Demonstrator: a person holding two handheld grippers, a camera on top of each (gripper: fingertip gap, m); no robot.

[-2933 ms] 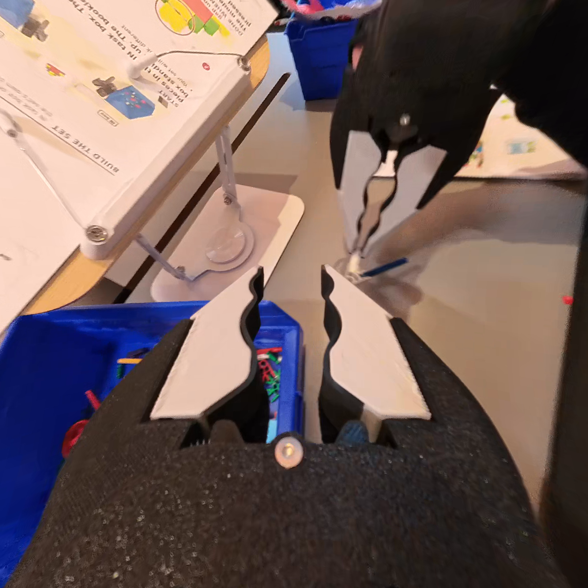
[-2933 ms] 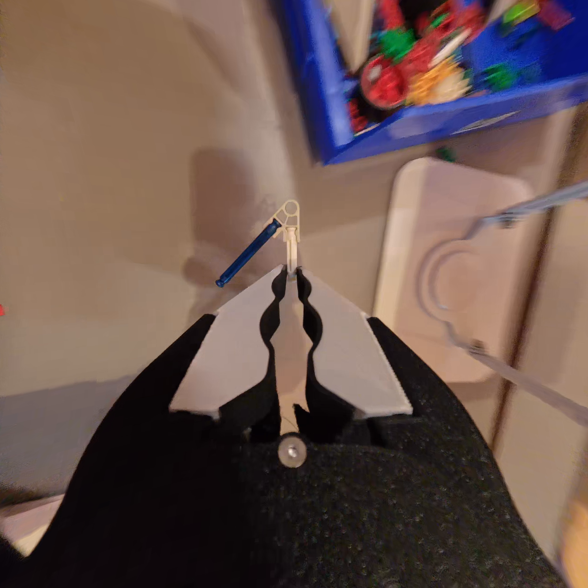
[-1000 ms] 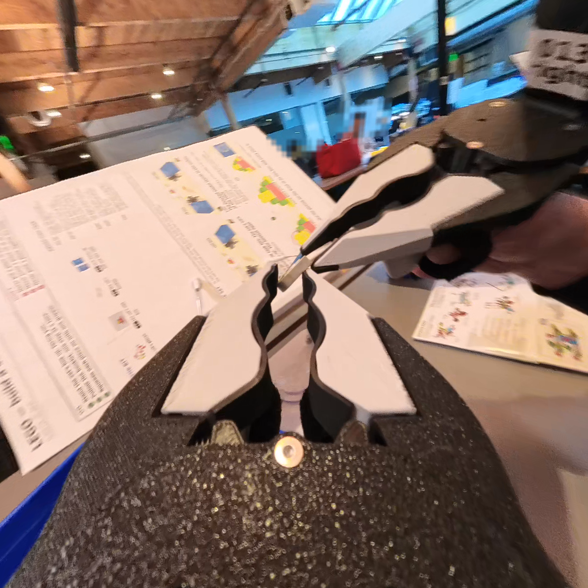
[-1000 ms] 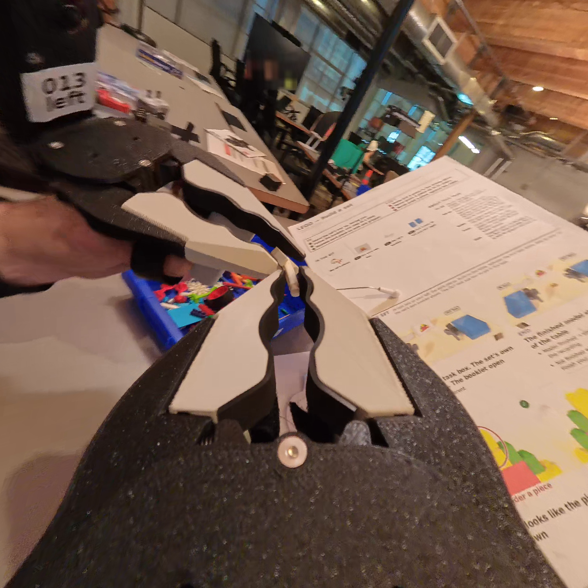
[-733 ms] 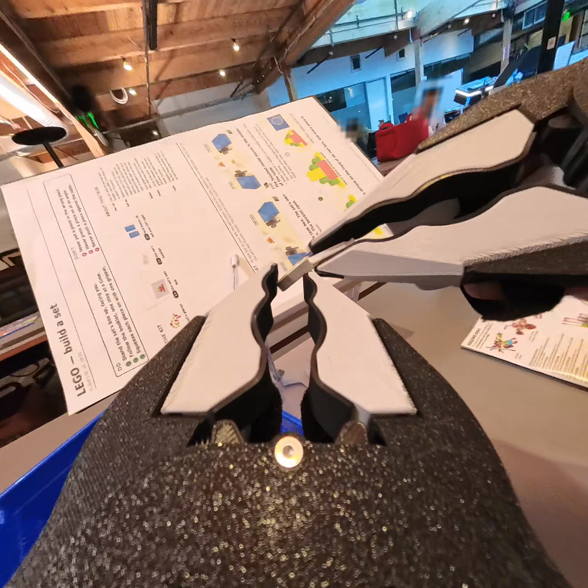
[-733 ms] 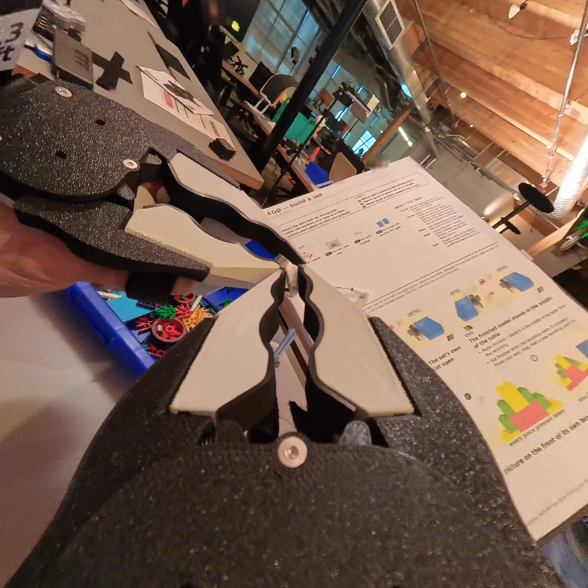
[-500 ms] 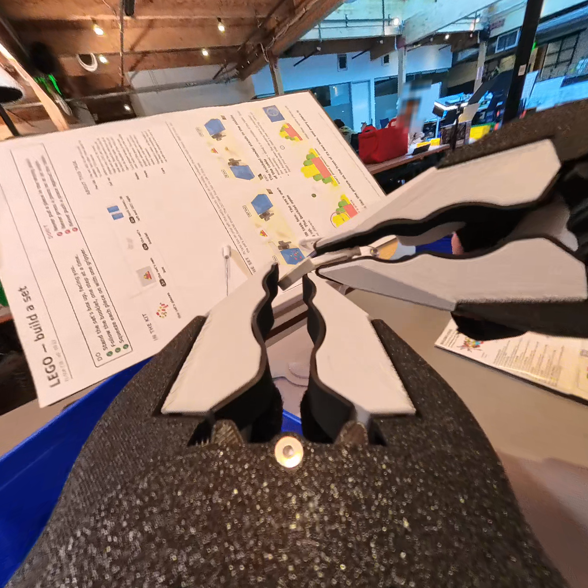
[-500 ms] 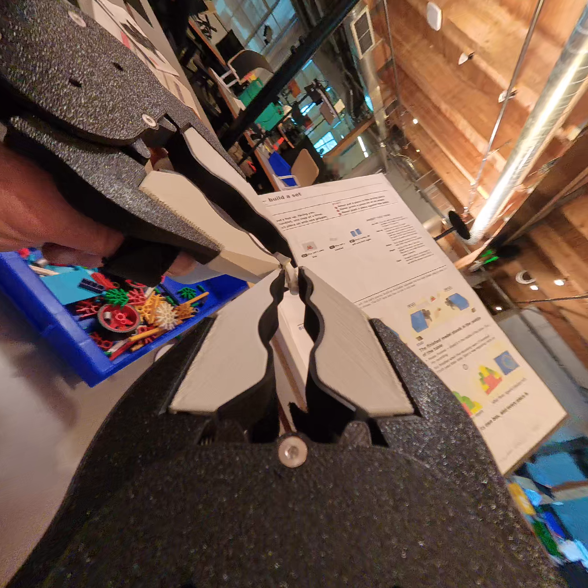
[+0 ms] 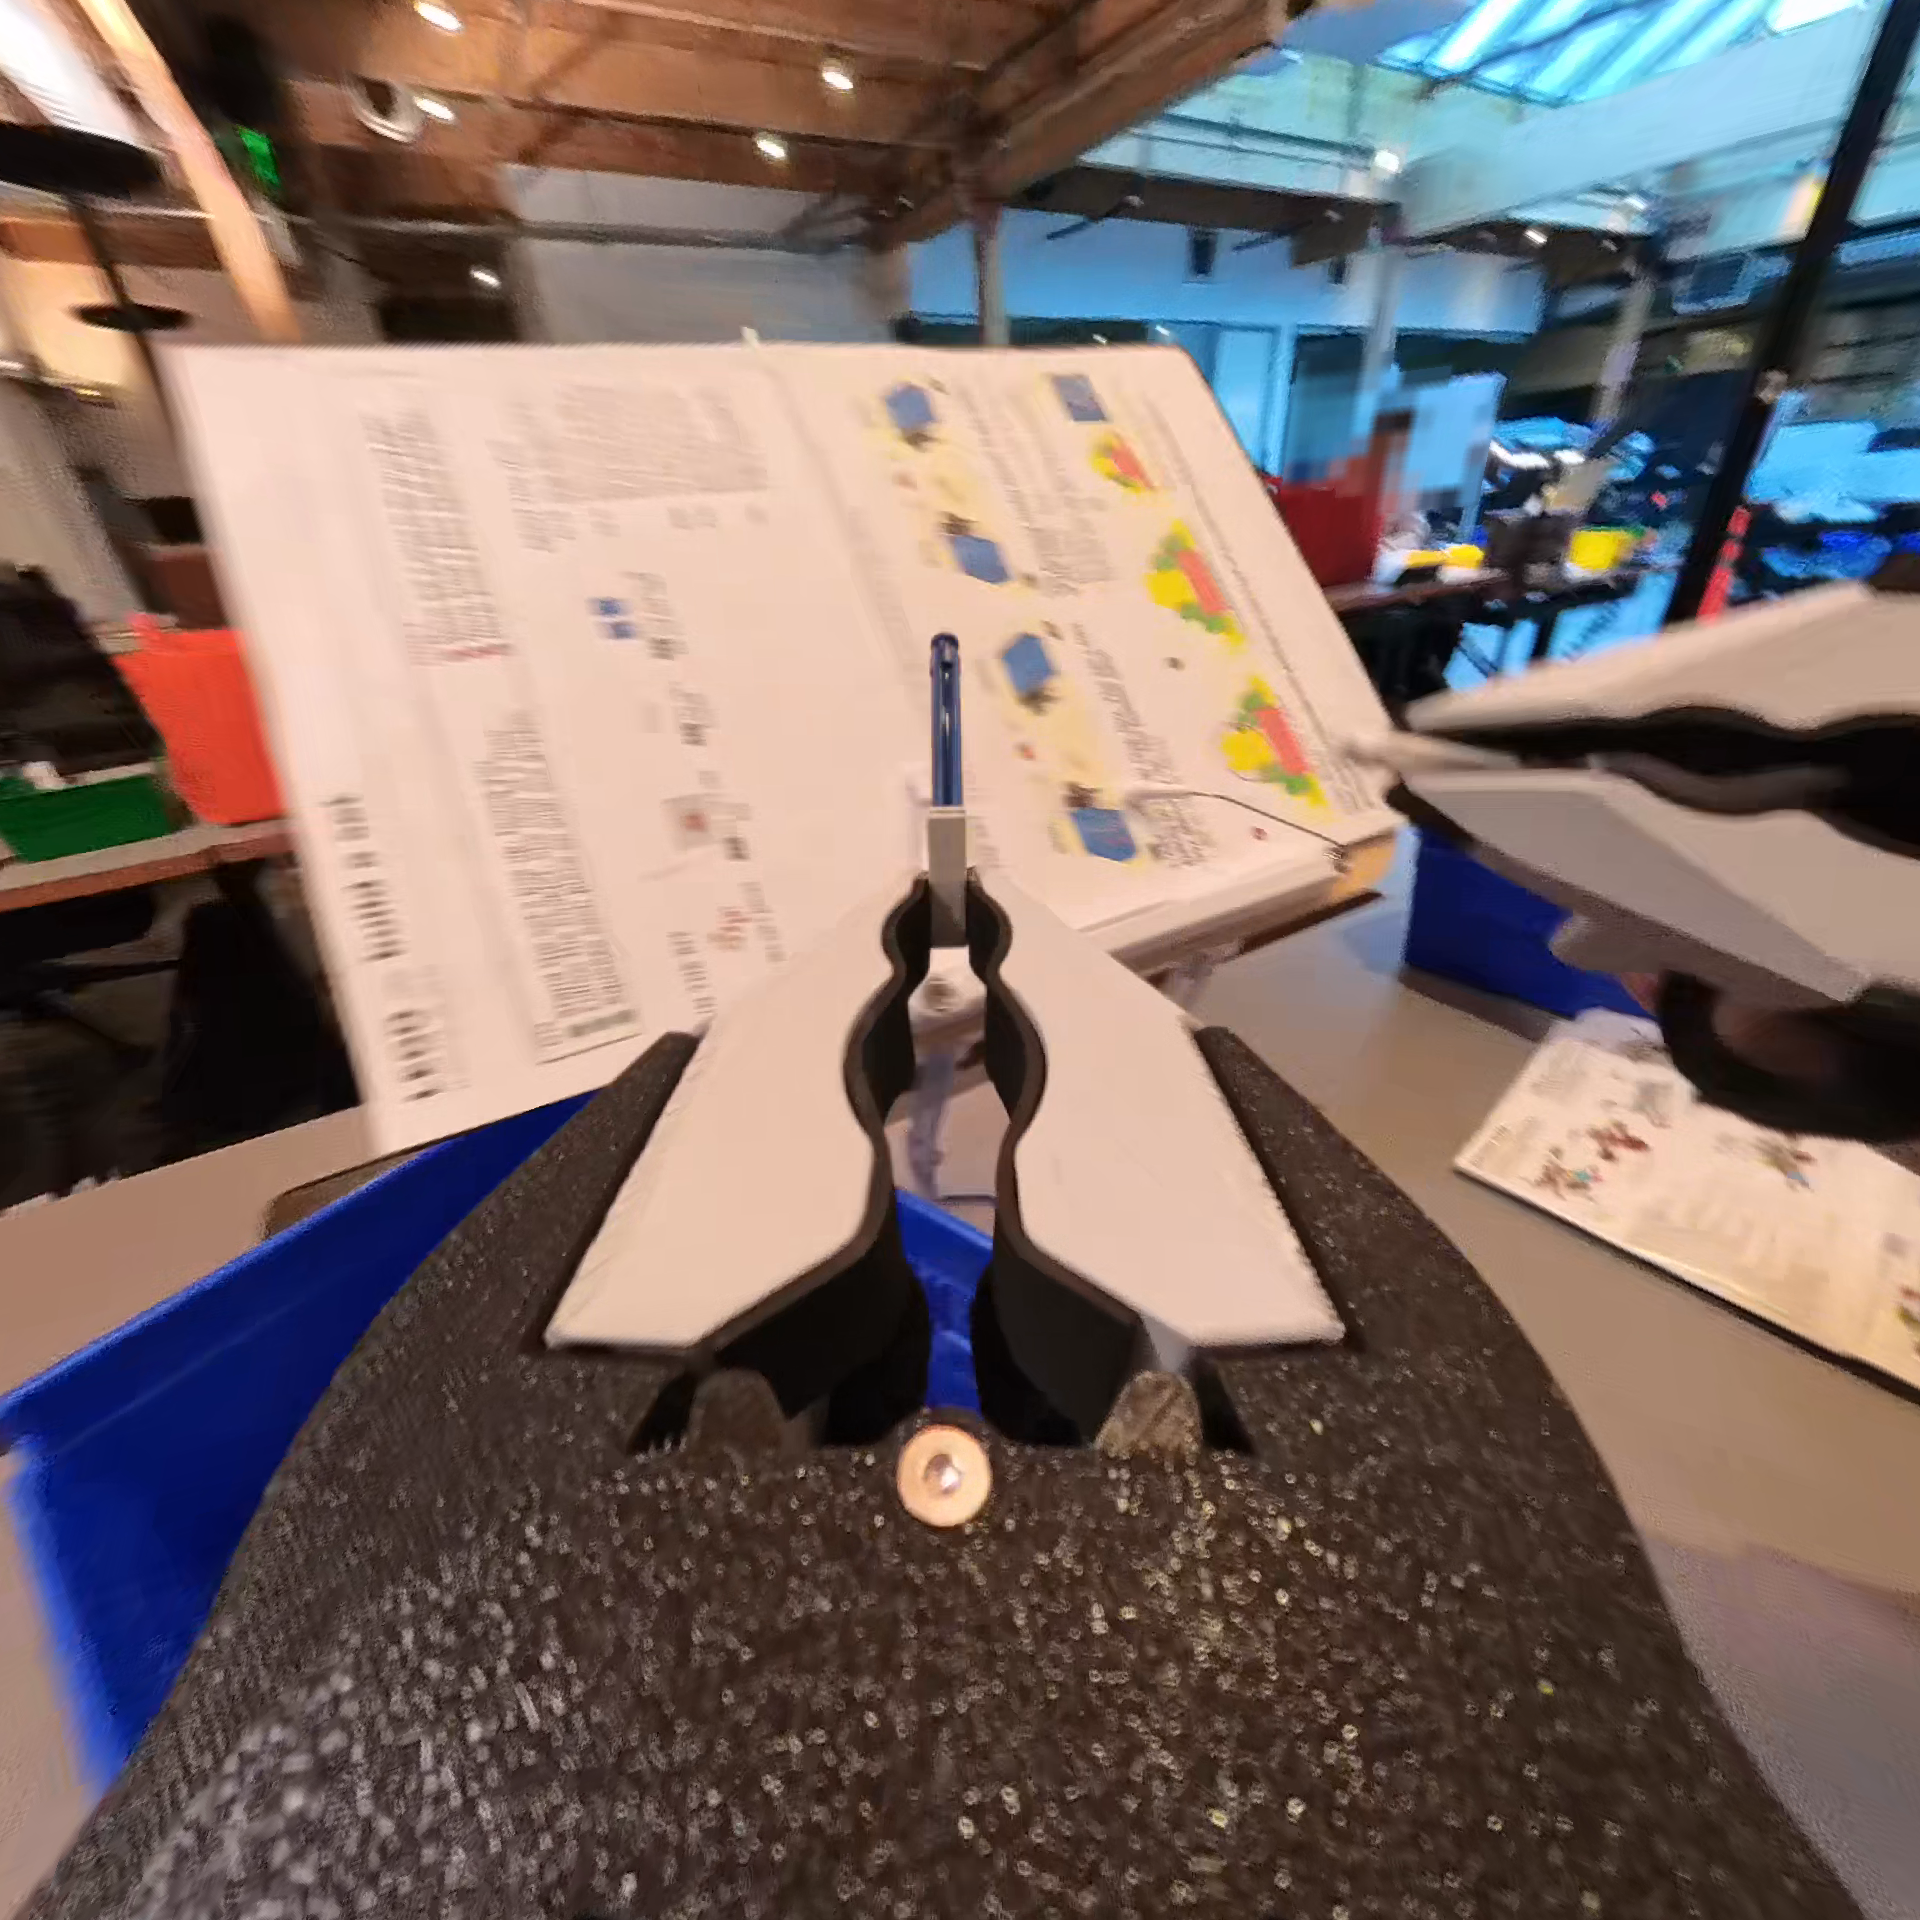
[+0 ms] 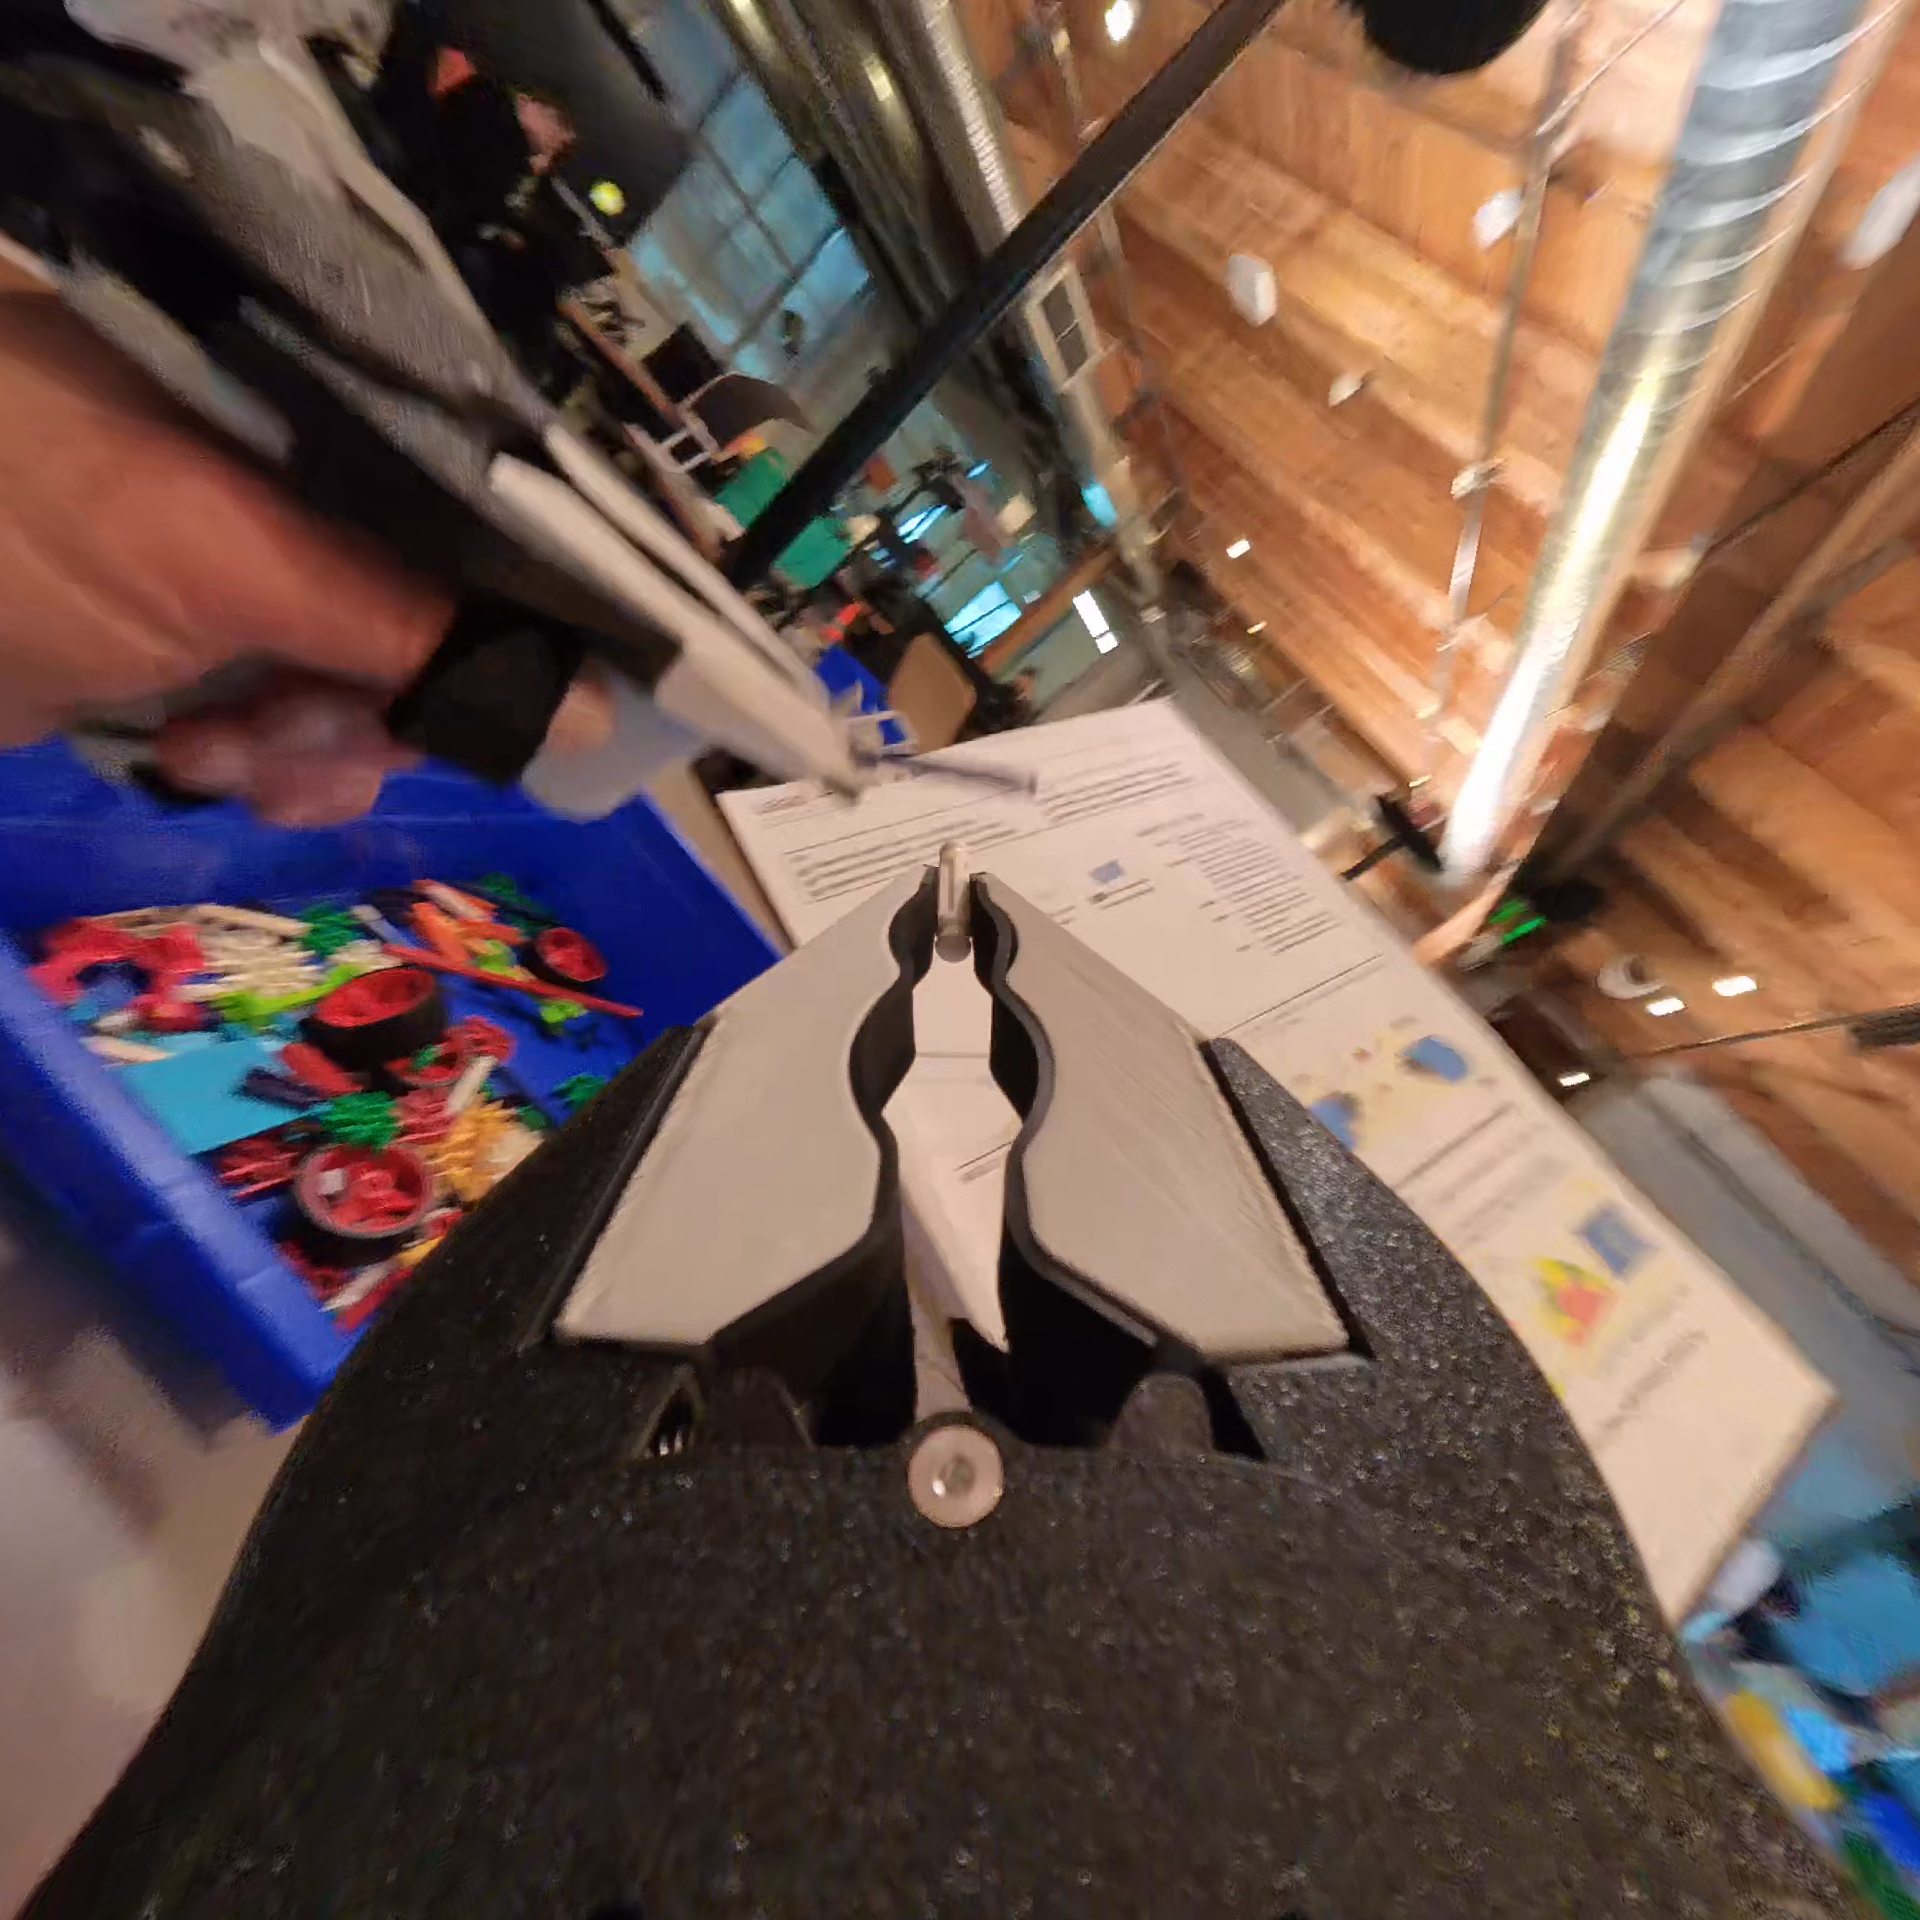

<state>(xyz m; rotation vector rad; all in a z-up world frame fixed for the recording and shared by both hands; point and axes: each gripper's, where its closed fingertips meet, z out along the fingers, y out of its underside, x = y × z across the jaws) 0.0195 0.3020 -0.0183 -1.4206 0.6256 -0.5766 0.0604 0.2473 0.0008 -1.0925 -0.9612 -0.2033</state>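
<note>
- Left gripper [image 9: 948, 899] is clamped at the tips on a small grey connector [image 9: 948, 854]; a thin blue rod [image 9: 944, 722] stands straight up out of the connector, held in the air.
- Right gripper [image 10: 948, 896] is pinched shut on a short white rod [image 10: 948, 902], whose end pokes just past the tips.
- Both grippers are up off the tabletop [image 9: 1621, 1455], tips apart. The right gripper comes in from the right edge of the left wrist view.
- A hand [image 10: 156, 582] wraps the left gripper's handle in the right wrist view.
- Below the left gripper: blue bin [image 10: 644, 894] full of mixed plastic construction parts, red wheels [image 10: 369, 1013] among them.
- Just behind the bin: tilted instruction sheet [image 9: 582, 665] on a stand, printed with text and coloured diagrams.
- To the right, flat on the tabletop: printed leaflet [image 9: 1714, 1226].
- Further right and back: a second blue bin [image 9: 1475, 935], partly hidden.
- Background is motion-blurred.
</note>
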